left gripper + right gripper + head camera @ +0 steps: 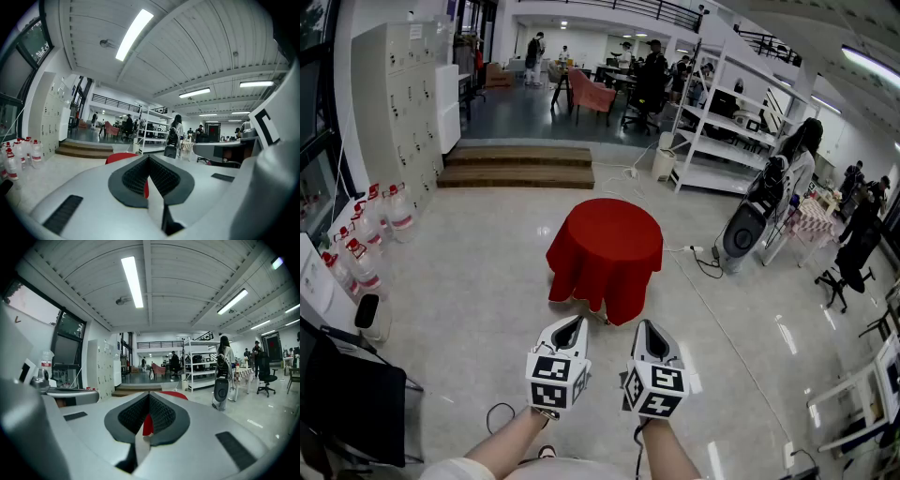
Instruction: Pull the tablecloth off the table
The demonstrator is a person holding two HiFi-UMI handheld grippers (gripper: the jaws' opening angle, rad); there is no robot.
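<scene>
Floor: pale floor (469, 309), glossy.
Access: wooden steps (517, 166) up to a darker raised area.
Left wall: white lockers (394, 94).
Right side: open white shelving (722, 131).
Lighting: ceiling tube lights (133, 33), lit.

The right gripper (149, 397) is closed, fingers (164, 416) touching with nothing held. Beyond them lies the red tablecloth (177, 394) (mostly hidden by the gripper), with steps (133, 389) behind.

Qty: 2 tools – left tool (571, 324), right tool (646, 327); 1 red tablecloth (605, 251); 2 wood steps (517, 166); 1 locker unit (394, 89).
</scene>
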